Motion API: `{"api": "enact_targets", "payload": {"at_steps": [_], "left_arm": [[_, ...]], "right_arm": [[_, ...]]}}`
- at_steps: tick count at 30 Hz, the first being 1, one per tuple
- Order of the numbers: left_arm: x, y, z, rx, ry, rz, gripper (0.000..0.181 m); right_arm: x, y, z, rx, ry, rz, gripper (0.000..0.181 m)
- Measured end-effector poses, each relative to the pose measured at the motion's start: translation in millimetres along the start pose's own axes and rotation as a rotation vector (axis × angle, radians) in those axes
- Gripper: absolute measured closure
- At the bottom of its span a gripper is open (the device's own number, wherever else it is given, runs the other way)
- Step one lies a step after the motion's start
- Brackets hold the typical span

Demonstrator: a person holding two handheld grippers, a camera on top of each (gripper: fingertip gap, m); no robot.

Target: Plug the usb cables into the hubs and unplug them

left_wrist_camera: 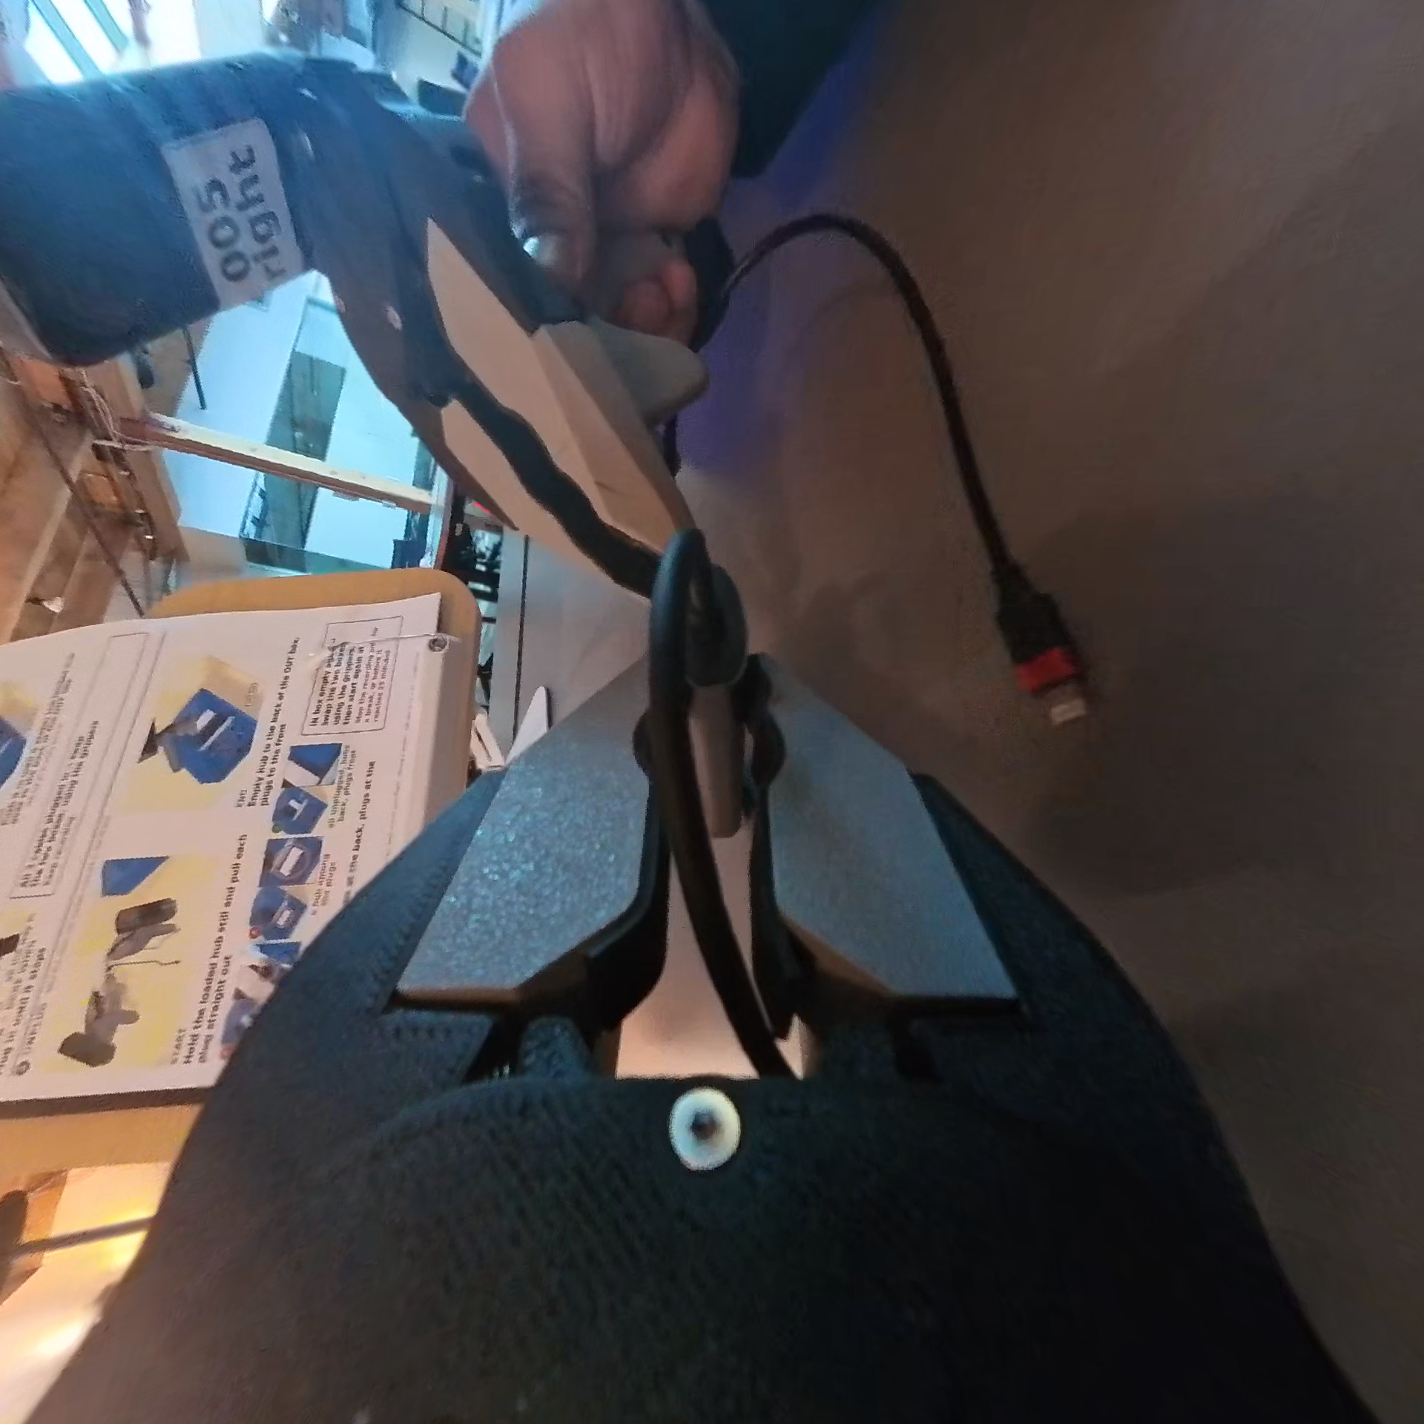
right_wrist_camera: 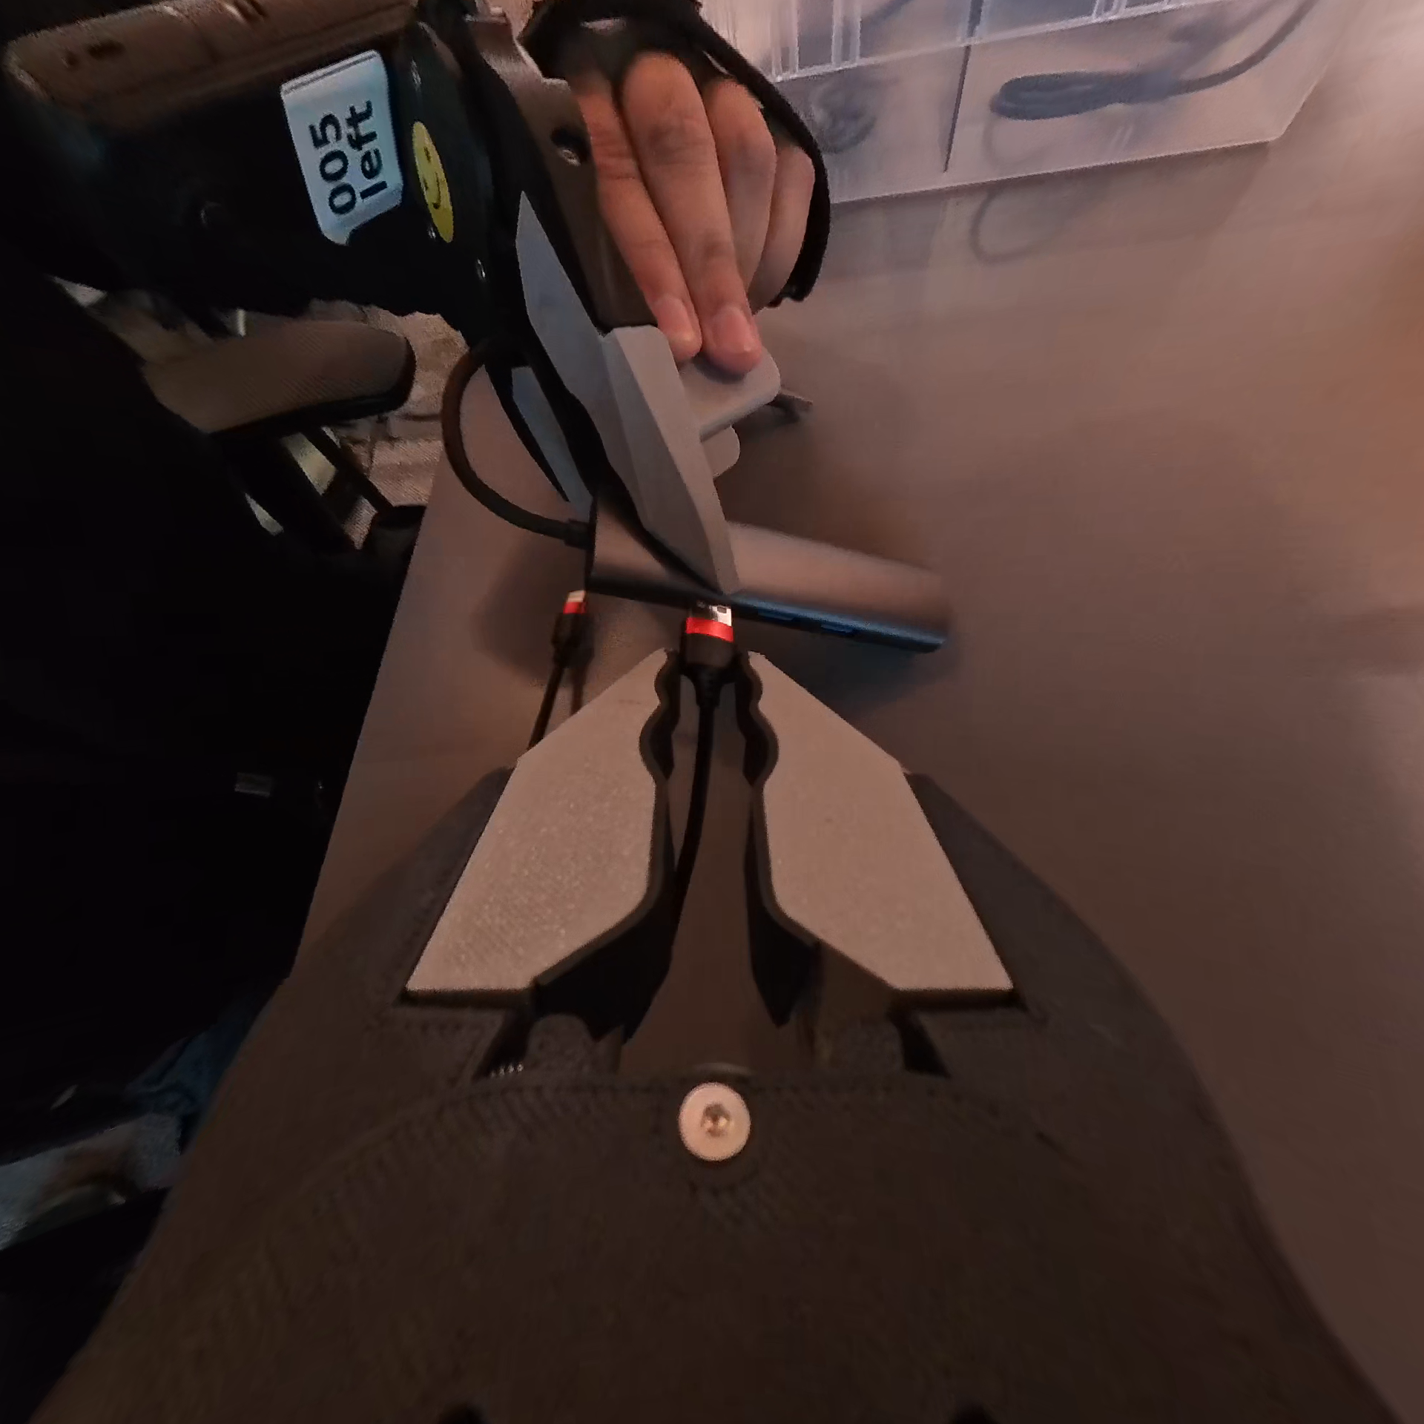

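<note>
The right tool (right_wrist_camera: 703,670) gripped one red-banded black USB plug (right_wrist_camera: 707,626), long axis pointing away into the slim dark hub (right_wrist_camera: 817,620). The left tool (right_wrist_camera: 724,582) clamped that hub above the bench (right_wrist_camera: 1079,693). A second red-banded plug (right_wrist_camera: 574,605) hung left of the hub.

Two grippers are seen: the left gripper (right_wrist_camera: 724,578) and the right gripper (right_wrist_camera: 705,663). One dark hub (right_wrist_camera: 848,628) is counted. Two red-collared USB plugs are counted, one (right_wrist_camera: 709,624) at the hub and one (right_wrist_camera: 574,609) left of it. One instruction sheet (left_wrist_camera: 193,809) is seen at far left.
</note>
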State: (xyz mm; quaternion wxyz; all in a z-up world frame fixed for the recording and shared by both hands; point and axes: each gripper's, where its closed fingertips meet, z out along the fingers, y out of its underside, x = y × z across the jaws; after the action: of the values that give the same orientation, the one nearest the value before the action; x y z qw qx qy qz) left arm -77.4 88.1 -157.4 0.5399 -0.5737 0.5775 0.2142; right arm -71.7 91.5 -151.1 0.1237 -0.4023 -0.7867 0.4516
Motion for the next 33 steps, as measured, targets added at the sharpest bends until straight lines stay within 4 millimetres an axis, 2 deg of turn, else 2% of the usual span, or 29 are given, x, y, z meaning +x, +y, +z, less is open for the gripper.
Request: {"api": "enact_targets", "payload": {"at_steps": [5,9,15,19,22,26,33], "left_arm": [[0.5,2.7,0.4,-0.020,-0.010,0.004,0.166],[-13.3,5.7,-0.7,-0.039,-0.081,-0.081,0.166],[-23.7,-3.8,-5.2,0.029,-0.116,-0.158,0.166],[-23.4,-5.2,-6.6,0.047,-0.111,-0.164,0.166],[-27.4,-11.9,-10.1,0.107,-0.108,-0.214,0.166],[-25.4,-14.8,-11.4,0.123,-0.102,-0.186,0.166],[-36.3,-27.2,-19.5,0.228,-0.127,-0.243,0.166]], "right_arm": [[2.5,1.0,2.3,0.025,-0.001,0.015,0.170],[8.0,-10.6,-3.7,0.122,0.009,0.061,0.170],[4.4,-21.8,-11.7,0.225,-0.078,0.124,0.170],[4.0,-22.6,-10.6,0.236,-0.095,0.139,0.170],[0.9,-27.2,-13.1,0.296,-0.180,0.197,0.170],[-0.9,-26.3,-11.4,0.309,-0.244,0.240,0.170],[-4.6,-37.5,-15.2,0.411,-0.393,0.359,0.170]]}}
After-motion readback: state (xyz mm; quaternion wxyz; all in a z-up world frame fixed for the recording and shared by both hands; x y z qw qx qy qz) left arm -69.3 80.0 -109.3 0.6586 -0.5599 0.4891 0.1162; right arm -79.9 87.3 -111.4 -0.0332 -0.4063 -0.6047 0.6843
